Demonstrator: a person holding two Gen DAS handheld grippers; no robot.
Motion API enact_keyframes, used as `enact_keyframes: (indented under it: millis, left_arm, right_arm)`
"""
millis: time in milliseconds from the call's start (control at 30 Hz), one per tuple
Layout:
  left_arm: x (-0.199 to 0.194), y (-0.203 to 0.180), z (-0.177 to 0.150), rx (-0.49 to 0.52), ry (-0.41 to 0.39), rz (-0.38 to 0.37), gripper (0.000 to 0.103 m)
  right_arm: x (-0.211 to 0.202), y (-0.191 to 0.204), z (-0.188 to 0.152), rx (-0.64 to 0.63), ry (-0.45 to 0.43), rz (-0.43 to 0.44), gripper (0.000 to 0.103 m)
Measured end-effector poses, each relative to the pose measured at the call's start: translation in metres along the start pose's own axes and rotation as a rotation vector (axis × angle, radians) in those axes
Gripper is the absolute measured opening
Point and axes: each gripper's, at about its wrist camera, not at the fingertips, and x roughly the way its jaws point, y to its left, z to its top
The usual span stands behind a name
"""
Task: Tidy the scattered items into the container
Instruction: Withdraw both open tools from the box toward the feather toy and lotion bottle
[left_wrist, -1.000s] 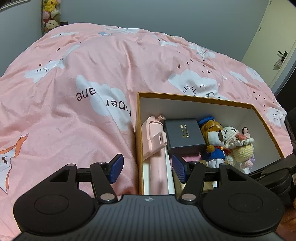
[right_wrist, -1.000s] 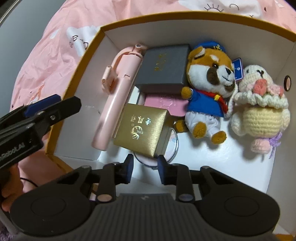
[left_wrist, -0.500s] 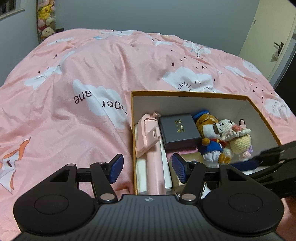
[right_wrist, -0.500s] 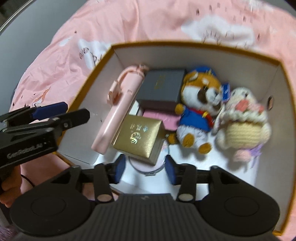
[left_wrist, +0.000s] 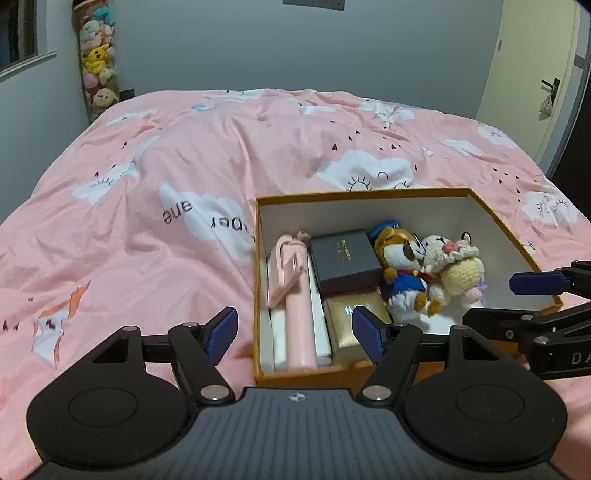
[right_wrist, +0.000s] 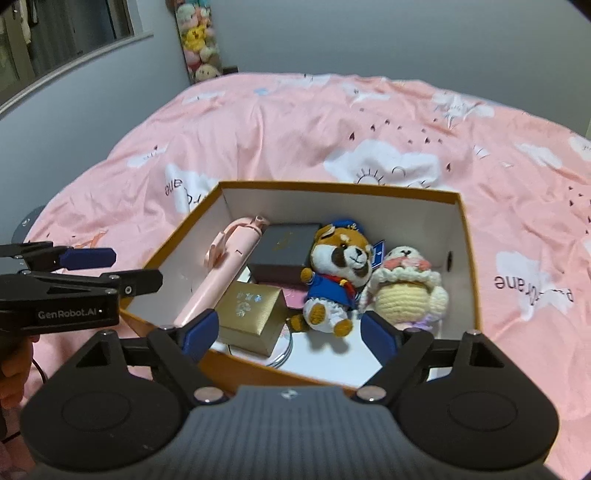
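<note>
Both tools hang wide and empty: the left tool (left_wrist: 294, 331) over the box (right_wrist: 468, 258) near edge, the right tool (right_wrist: 290, 329) just before it. All 6 items, gold case (right_wrist: 251, 308) included, lie inside. Judged done; scan the bed (left_wrist: 166, 177) for strays.

Bed (left_wrist: 221, 155) under pink duvet (right_wrist: 295, 122) printed with white clouds, grey-blue wall (left_wrist: 295, 48) behind, window (right_wrist: 66, 40) on left wall, tall clear tube of plush toys (left_wrist: 96, 62) in the corner, cream door (left_wrist: 532, 74) with dark handle at right, dim indoor light.
</note>
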Motion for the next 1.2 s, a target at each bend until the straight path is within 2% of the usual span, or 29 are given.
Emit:
enact_keyframes:
  millis: [333, 700, 1000, 1200]
  left_arm:
    - [-0.034, -0.008, -0.024, 0.030, 0.027, 0.020, 0.081]
    - [-0.071, -0.014, -0.055, 0.040, 0.050, 0.040, 0.081]
    - [-0.091, -0.001, -0.097, -0.028, 0.123, 0.018, 0.080]
    - [-0.094, -0.007, -0.118, -0.034, 0.169, -0.015, 0.080]
  right_arm:
    - [-0.038, -0.006, -0.037, 0.016, -0.063, -0.014, 0.086]
    - [-0.061, 0.002, -0.070, 0.014, -0.026, -0.008, 0.086]
    - [-0.068, 0.018, -0.102, -0.010, 0.049, 0.038, 0.084]
    - [-0.069, 0.032, -0.126, -0.036, 0.120, 0.078, 0.066]
